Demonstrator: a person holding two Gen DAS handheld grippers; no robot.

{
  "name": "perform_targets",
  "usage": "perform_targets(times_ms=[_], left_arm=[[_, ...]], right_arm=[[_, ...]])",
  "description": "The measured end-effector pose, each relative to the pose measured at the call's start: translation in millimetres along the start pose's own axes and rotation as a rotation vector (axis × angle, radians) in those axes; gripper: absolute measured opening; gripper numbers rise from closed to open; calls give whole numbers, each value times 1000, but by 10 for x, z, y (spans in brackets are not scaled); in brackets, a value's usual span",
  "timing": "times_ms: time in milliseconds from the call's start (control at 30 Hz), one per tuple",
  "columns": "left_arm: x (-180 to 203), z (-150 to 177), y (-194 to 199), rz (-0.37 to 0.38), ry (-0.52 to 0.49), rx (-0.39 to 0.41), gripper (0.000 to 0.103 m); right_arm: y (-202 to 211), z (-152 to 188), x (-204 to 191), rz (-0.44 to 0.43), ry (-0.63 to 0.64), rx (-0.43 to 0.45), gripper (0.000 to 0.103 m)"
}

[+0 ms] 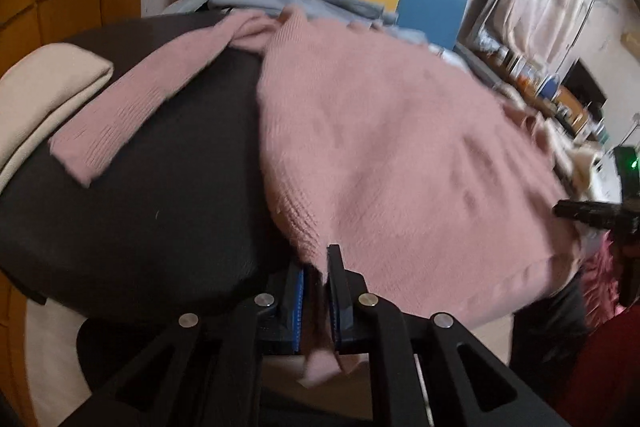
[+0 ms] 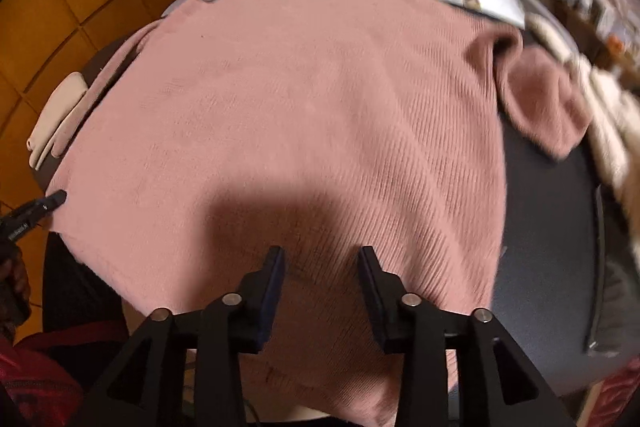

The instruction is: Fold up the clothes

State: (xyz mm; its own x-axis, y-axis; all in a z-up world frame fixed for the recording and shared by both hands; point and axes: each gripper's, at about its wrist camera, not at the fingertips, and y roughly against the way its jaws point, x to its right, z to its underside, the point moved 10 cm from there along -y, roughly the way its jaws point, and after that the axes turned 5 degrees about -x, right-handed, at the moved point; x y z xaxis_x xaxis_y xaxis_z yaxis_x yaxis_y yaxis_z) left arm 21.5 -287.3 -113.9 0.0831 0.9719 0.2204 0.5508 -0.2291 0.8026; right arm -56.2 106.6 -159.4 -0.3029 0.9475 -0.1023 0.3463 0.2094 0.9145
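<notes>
Pink knit sweater (image 2: 288,115) lies spread flat on dark table (image 1: 132,211), one sleeve (image 1: 120,107) out to the side. Left gripper (image 1: 316,291) clamped on hem corner. Right gripper (image 2: 320,267) jaws apart above hem, nothing held. Step: spreading/squaring up. Next, probably: right regrips w/ care, then first fold.
</notes>
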Motion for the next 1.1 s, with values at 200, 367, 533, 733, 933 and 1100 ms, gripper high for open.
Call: perform_targets(times_ms=[200,367,533,733,933,1100], left_arm=[[456,-587,90,1,-139,164,19],[710,-586,-672,-161,-354,44,19],[465,-485,-749,-120,-255,58,22],[580,-604,-694,-100,-251,-2,22],[844,-1099,-781,-221,-259,69,22],[749,-1121,-1260,-311,-243,-31,23]], right_arm=[[134,-275,-171,26,7,84,62],[-159,-271,-371,154,86,26,44],[-157,-44,49,125,-35,-2,36],[-131,-126,109,106,-34,27,40],[-26,-806,-53,105,33,150,40],[-329,-1000,-48,179,71,115,44]])
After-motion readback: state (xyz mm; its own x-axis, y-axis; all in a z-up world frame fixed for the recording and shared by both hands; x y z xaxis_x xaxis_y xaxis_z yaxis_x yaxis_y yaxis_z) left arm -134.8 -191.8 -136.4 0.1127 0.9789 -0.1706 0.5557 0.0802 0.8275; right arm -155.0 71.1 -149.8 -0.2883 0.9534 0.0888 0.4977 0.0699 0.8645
